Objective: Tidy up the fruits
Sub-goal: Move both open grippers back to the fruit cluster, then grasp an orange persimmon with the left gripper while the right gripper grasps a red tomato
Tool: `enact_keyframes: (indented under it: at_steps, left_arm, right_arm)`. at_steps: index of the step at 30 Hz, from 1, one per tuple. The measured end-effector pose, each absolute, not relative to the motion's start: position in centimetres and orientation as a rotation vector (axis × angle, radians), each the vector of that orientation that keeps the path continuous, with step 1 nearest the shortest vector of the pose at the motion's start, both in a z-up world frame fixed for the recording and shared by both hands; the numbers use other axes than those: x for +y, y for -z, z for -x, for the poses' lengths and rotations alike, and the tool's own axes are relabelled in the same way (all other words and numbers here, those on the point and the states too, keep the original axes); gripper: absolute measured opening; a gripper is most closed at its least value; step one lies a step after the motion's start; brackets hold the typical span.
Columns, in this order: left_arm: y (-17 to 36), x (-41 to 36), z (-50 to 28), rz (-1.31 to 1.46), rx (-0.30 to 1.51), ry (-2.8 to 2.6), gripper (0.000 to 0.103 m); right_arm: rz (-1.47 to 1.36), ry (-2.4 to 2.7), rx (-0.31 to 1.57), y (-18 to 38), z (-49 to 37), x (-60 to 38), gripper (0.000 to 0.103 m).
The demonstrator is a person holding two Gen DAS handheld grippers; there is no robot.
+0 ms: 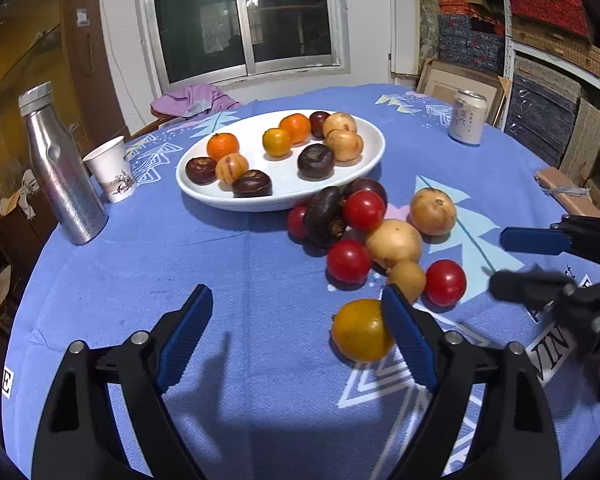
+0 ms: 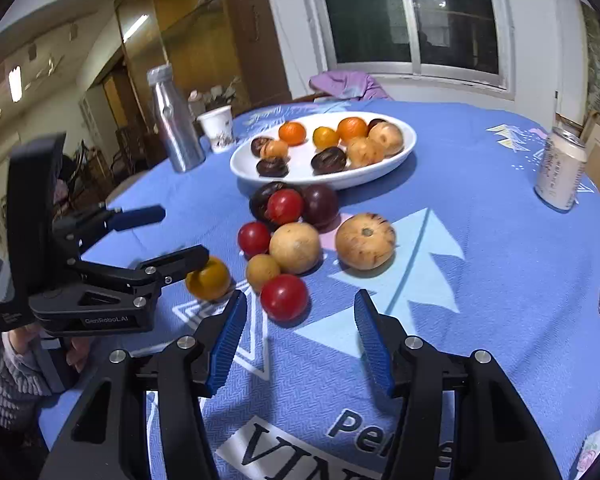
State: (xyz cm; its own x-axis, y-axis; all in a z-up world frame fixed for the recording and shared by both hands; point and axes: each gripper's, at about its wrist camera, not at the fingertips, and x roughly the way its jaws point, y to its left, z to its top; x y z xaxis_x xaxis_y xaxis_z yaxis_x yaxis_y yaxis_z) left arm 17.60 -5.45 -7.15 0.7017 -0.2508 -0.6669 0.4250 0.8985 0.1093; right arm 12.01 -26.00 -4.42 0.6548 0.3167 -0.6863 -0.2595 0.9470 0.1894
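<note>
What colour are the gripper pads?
Blue, ribbed pads on black fingers; clearest in the right wrist view.

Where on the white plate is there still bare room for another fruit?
The white plate has bare room along its near rim and in the middle between the fruit clusters. Off it, the blue cloth lies bare toward the metal bottle. The loose pile is crowded.

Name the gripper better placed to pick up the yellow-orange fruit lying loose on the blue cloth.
Left. The left gripper has open jaws with one finger right beside the yellow-orange round fruit. The right gripper faces a red tomato instead.
</note>
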Motion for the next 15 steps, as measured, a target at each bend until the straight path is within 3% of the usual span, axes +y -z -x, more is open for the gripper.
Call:
enact_keyframes:
  at_steps: [9, 13, 15]
  left_arm:
    - [7.7, -6.4, -17.9, -0.276, 0.746, 0.466, 0.084]
    - [7.9, -6.4, -17.8, -0.282, 0.775, 0.530, 0.072]
    - [8.2, -6.8, -17.6, -0.303, 0.781, 0.544, 0.072]
  right_arm:
    - [-0.005, -0.366, 0.862, 5.2, -13.4, -23.9, 0.050]
    - [-0.048, -0.380, 0.862, 5.2, -13.8, -24.4, 0.048]
    - [-0.061, -0.374, 0.859, 5.2, -13.8, -24.8, 0.048]
